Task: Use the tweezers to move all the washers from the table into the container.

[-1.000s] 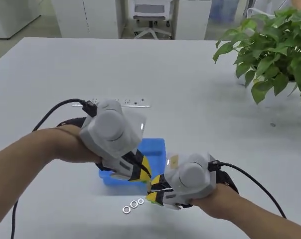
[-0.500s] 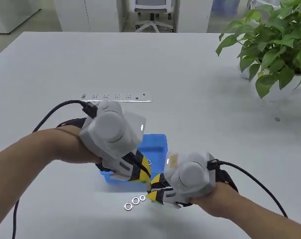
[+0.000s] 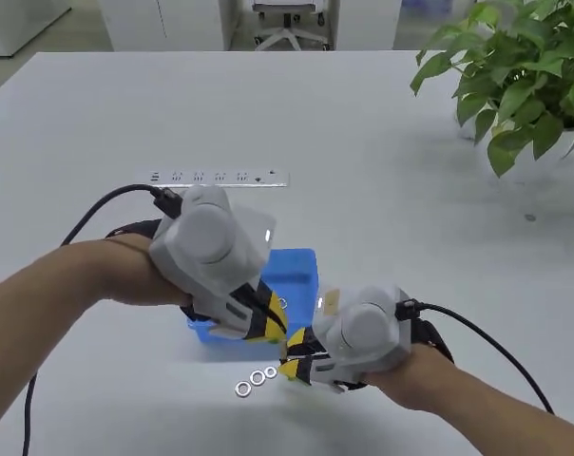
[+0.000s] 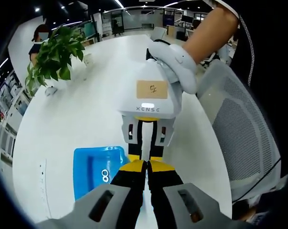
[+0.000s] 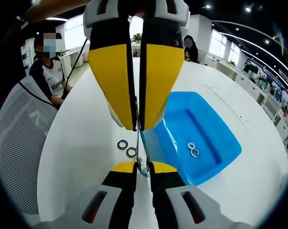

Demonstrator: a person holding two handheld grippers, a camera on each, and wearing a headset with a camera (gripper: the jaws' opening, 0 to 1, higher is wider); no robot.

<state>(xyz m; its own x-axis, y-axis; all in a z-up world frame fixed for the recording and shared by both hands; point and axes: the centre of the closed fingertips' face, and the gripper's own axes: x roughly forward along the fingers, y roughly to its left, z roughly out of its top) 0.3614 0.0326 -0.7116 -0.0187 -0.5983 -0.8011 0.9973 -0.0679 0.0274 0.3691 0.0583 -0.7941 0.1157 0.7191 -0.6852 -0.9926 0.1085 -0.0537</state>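
Picking step, I judge: my left hand-held gripper [image 3: 268, 326] is clenched on the tweezers [image 5: 141, 148], and my right hand-held gripper [image 3: 293, 367] pinches their tips by three washers [image 3: 256, 378] on the surface [image 3: 382, 142], just near of the container [image 3: 298, 260]. Next, lift one over its wall.

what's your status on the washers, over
Left gripper and right gripper both shut on thin metal tweezers. Three silver ring washers on the white table, two more in the blue plastic container. Nothing between them.
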